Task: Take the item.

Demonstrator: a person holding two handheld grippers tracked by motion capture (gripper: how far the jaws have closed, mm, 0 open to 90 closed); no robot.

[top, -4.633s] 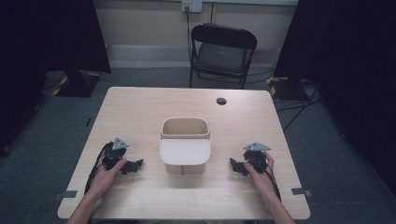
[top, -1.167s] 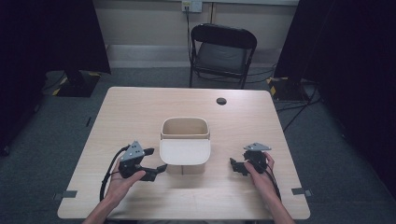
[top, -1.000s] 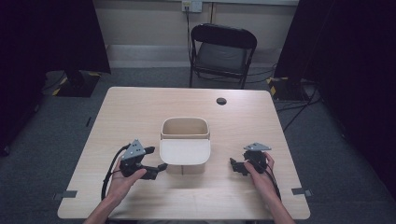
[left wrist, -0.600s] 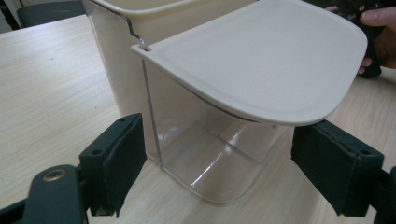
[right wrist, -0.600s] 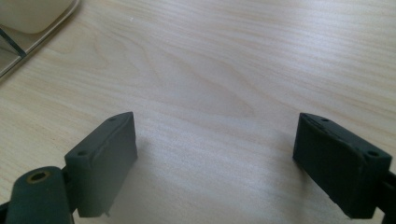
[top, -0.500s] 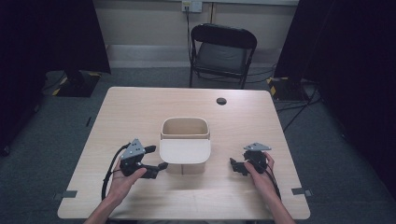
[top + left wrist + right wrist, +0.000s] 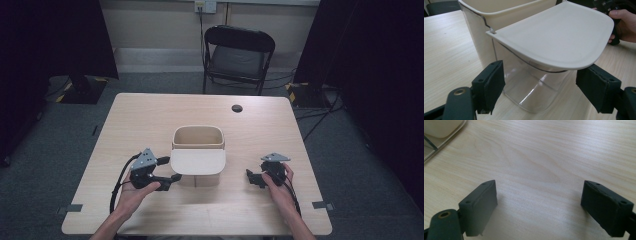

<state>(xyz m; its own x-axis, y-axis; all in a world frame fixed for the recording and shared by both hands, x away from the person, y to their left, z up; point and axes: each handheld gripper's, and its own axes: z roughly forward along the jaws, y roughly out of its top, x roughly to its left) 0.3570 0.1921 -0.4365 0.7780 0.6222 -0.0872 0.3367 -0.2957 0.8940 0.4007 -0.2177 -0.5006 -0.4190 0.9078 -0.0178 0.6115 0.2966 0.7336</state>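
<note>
Bin (image 7: 197,145), cream-coloured with its top open, stands upright near the middle of the wooden counter (image 7: 150,115), and a flat cream lid (image 7: 198,161) juts out from its near rim toward the person, roughly level, hinged at the rim. In the left gripper view the lid (image 7: 556,37) spreads over a clear plastic front part (image 7: 534,92) of the bin (image 7: 489,27), which rests on the counter below it. The left claw (image 7: 169,170) sits just beside the bin's near left corner, held in the person's left hand (image 7: 137,192), with one jaw above the other in the high view. Its jaws have just been closing; in its own view they stand on either side of the clear front and under the lid's edge, with a gap showing between each pad and the plastic, so nothing is gripped. The right claw (image 7: 252,178) rests low over the counter to the right of the bin, well apart from it, in the person's right hand (image 7: 280,187). In the right gripper view its jaws stand wide with bare wood (image 7: 544,165) between them, holding nothing, and a corner of the lid (image 7: 441,127) shows at the upper left. A small dark round thing (image 7: 237,108) lies on the far side of the counter, and a black folding chair (image 7: 237,57) stands beyond the far edge.
</note>
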